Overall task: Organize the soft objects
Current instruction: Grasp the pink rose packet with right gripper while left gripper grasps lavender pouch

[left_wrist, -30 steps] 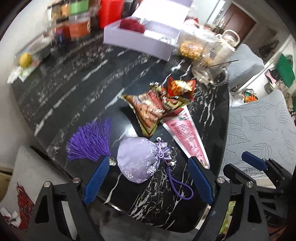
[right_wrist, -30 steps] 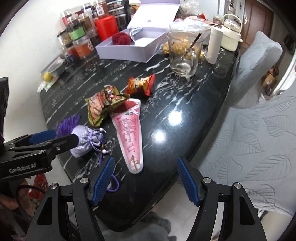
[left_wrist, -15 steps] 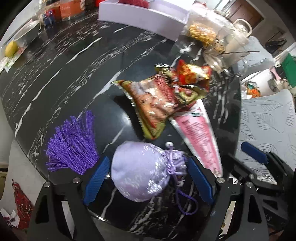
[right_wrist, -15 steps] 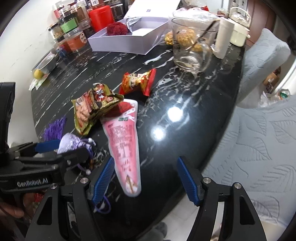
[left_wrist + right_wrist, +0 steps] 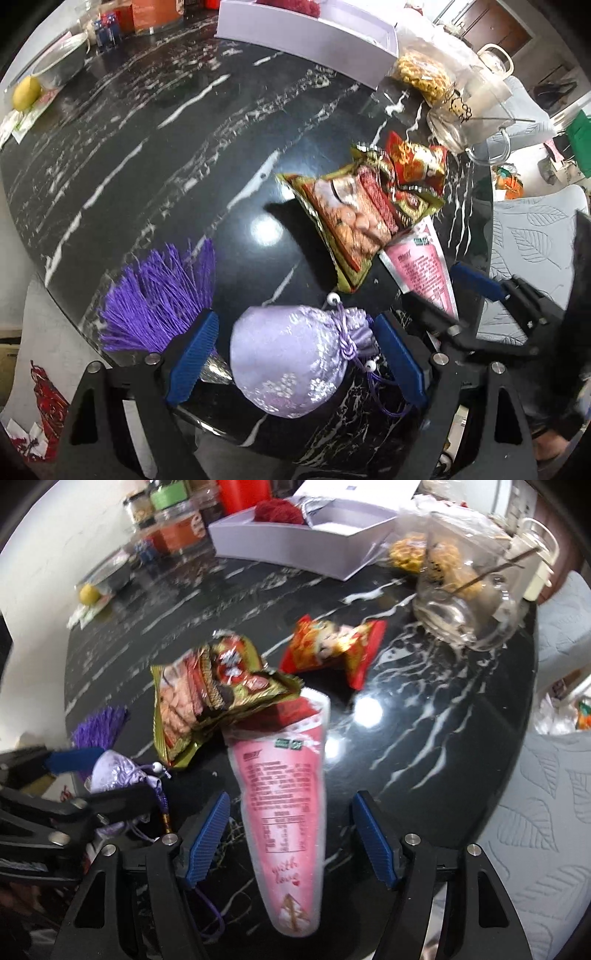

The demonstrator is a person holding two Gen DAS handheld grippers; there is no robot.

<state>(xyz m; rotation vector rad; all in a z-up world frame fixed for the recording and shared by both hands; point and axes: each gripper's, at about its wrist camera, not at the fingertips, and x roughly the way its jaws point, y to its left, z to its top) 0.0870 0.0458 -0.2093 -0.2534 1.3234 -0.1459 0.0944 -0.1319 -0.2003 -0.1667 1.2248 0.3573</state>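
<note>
A: Left claw [image 5: 295, 347] is released and straddles the lilac pouch [image 5: 291, 354] at the counter's [image 5: 147, 155] near edge. You're at the pre-grasp; squeeze next.

B: Right claw [image 5: 291, 842]?

A: Released too, over the pink cone packet [image 5: 284, 812], long axis pointing away from that edge, wide end farthest.

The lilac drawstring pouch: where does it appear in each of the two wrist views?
Left wrist: lilac drawstring pouch at bottom centre, between the open blue fingers of the left gripper.
Right wrist: pouch at left edge, partly hidden by that gripper.
Shared landmark: pink cone-shaped packet.
</note>
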